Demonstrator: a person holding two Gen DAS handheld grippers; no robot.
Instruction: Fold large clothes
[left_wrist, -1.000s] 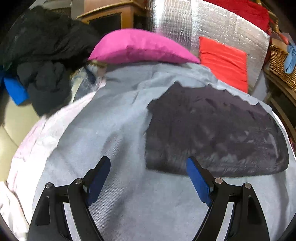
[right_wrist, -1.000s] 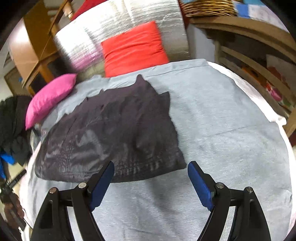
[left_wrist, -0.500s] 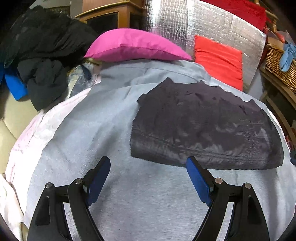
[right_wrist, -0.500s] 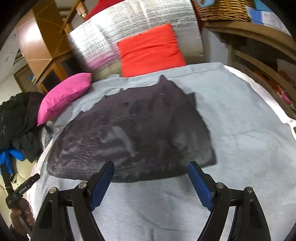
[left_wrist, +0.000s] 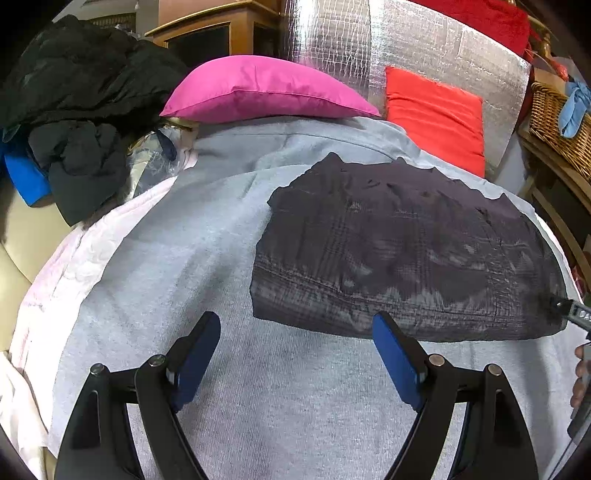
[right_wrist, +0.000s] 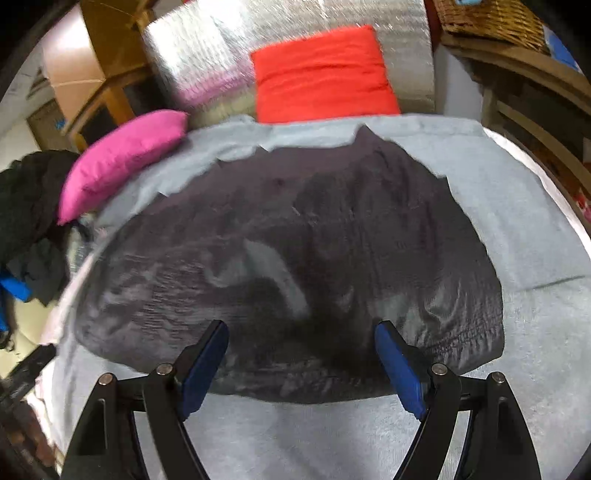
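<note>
Two grippers are hanging with jaws spread wide and nothing between them: the left gripper (left_wrist: 295, 350) over bare grey sheet (left_wrist: 177, 280), the right gripper (right_wrist: 301, 354) over the near hem of the dark garment (right_wrist: 295, 240). Garment is lying flat mid-bed, bare sheet showing along its near and right edges, pink pillow (left_wrist: 258, 90) and red cushion (left_wrist: 436, 110) crowding the far edge.

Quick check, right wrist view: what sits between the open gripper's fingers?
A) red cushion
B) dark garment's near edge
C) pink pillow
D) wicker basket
B: the dark garment lies flat on the grey sheet, its near edge framed by the open right gripper; nothing is gripped.
</note>
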